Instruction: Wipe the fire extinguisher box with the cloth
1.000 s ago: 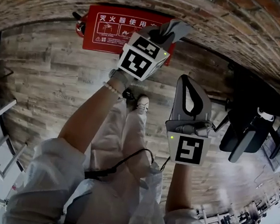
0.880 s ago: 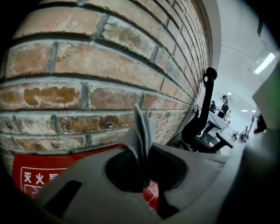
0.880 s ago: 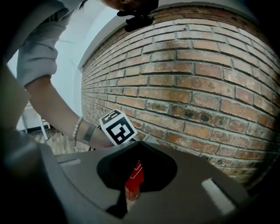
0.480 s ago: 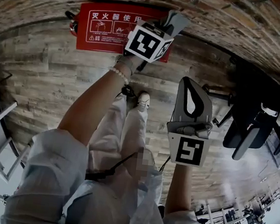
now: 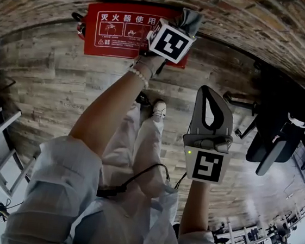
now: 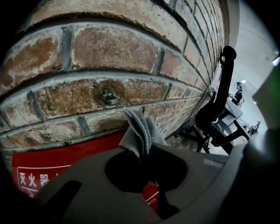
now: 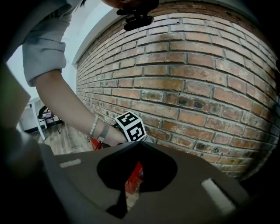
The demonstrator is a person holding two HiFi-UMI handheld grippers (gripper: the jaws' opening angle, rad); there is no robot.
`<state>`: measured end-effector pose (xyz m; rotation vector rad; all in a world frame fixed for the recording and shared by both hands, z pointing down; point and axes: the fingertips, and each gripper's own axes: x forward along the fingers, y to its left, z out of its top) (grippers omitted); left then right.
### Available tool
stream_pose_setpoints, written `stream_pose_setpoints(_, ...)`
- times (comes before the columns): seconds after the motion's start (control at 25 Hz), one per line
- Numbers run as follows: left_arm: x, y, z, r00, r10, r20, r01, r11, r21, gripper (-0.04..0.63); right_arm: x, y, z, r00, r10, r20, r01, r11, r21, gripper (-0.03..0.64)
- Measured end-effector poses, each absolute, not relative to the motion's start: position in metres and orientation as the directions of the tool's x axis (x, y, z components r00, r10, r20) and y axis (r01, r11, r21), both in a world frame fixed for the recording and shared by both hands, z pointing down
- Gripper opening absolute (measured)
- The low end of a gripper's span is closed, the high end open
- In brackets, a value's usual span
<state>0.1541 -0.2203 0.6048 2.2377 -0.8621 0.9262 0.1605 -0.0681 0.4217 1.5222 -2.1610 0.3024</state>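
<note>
**Head view:** L gripper (image 5: 185, 27) reaches down to the red fire extinguisher box (image 5: 119, 30), which sits on the wood floor (image 5: 52, 91) at the foot of the brick wall (image 5: 273, 23). A grey cloth (image 5: 190, 20) sticks out past its fingertips at the box's right end, by the wall. The arm is stretched, prob. so the cloth meets the box face. R gripper (image 5: 207, 95) hangs back nearer the body, well apart from the box, tips pressed together. It looks parked, out of the way.

**Left gripper view:** L fingers pinch the cloth (image 6: 140, 133), and its bunched folds rise above the tips. The box (image 6: 65, 168) lies just below and left of the fingers, and its red face also shows through the gap under the tips. Brick is close behind the cloth. Whether cloth touches box here: can't tell. An office chair (image 6: 218, 113) stands off to the right.

**Right gripper view:** R fingers meet at the tips w/ nothing between them. A red strip of the box (image 7: 133, 177) shows through the slit below them, well beyond. The L gripper's marker cube (image 7: 131, 127) sits just above the tips, farther off.
</note>
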Motion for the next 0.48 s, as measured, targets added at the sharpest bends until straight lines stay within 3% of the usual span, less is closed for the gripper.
stream_pose_setpoints(0.48, 0.1534, -0.2213, 0.6047, 0.554, -0.318, 0.769, -0.709, -0.664, 0.236, 0.014, 0.1557, -0.0709, 0.4261, -0.271, -0.811, 0.518, -0.926, 0.366, 0.088, 0.008)
